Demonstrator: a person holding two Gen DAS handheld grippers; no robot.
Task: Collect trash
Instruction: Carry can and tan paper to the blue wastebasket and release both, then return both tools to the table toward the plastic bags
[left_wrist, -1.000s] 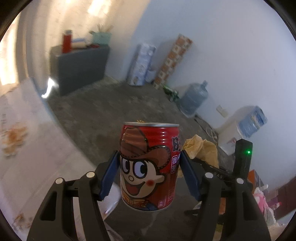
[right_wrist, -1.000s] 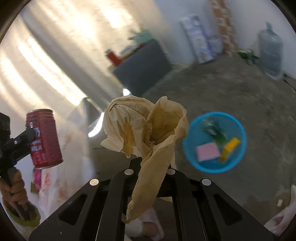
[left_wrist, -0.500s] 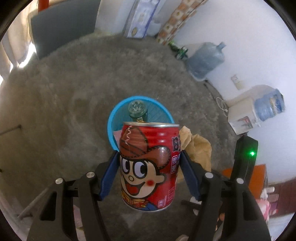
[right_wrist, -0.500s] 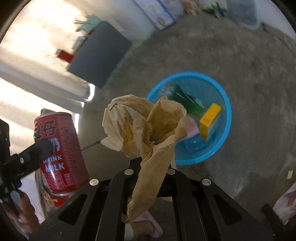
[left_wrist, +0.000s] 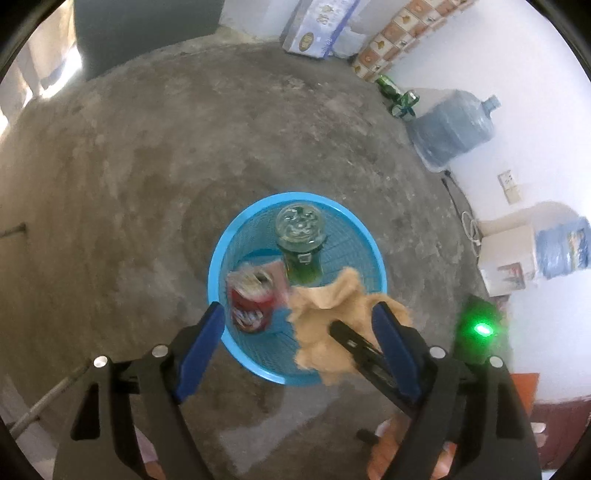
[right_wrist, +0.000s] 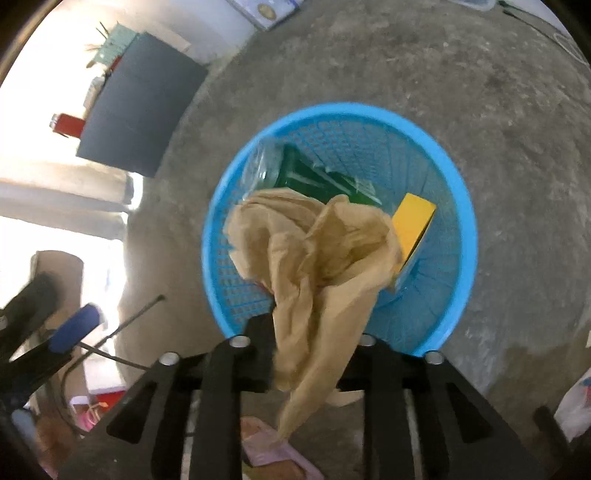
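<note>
Both my grippers open above the basket (left_wrist: 218, 254): left gripper (left_wrist: 295, 328) has dropped the can (left_wrist: 251, 299) (right gripper (right_wrist: 301, 343) loosening the paper (right_wrist: 317, 258)).

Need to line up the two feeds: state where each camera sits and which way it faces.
Left wrist: on the left claw, facing steeply down at the blue basket on the concrete floor; its blue-padded jaws, just opened, are empty, red can below within the basket's rim.
Right wrist: on the right claw, facing down into the basket; its jaws, just opening, have the brown paper between them.
Shared: basket, paper, green bottle; each shows the other claw.
</note>
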